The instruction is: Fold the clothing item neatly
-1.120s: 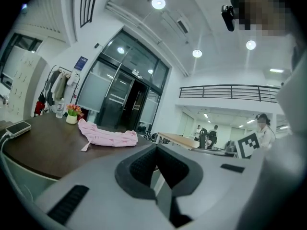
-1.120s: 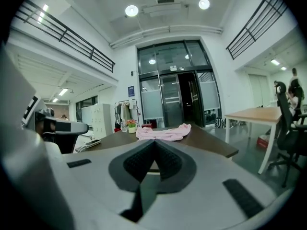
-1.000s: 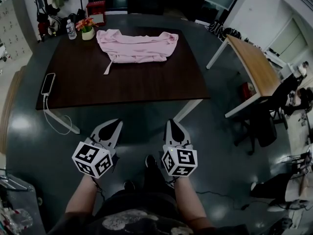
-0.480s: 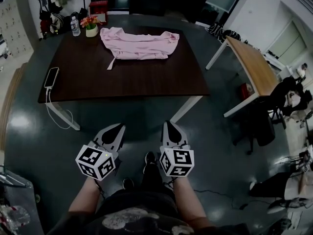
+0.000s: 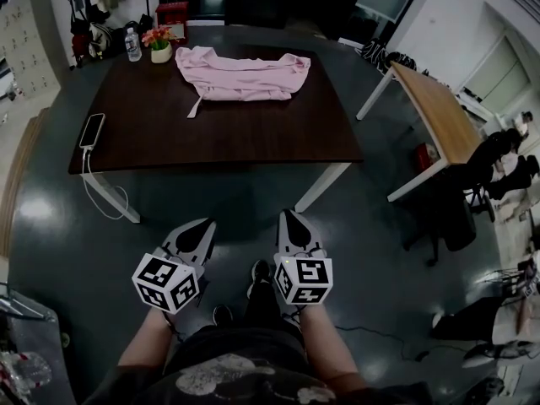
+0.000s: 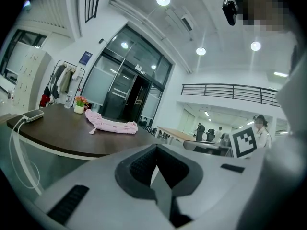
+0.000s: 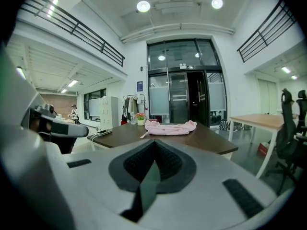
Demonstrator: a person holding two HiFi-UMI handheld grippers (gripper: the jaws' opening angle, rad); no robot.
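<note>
The crumpled pink fabric garment (image 5: 240,76) is bunched at the dark wooden table's (image 5: 211,137) far edge, well apart from the clenched, empty left gripper (image 5: 201,228) and right gripper (image 5: 292,223); it could be dragged askew by overreaching.

**An open-plan office hall, two storeys high**

Ahead of the left gripper (image 5: 201,226) and the right gripper (image 5: 292,220) stands a dark meeting table (image 5: 211,133). On it are a phone (image 5: 92,130) on its charging cable (image 5: 101,197), a water bottle (image 5: 132,45) and a small pot of flowers (image 5: 159,45). Off to the right of the right gripper is a light wooden desk (image 5: 439,112) with a black office chair (image 5: 460,218) beside it. Beyond the table, tall glass doors (image 7: 178,95) fill the far wall, with a coat rack (image 7: 128,107) and a bank of lockers (image 7: 106,113) to their left. High above, a railed gallery (image 7: 72,25) runs along the walls under round ceiling lights (image 7: 143,5). The floor (image 5: 380,251) is smooth, dark and glossy.
</note>
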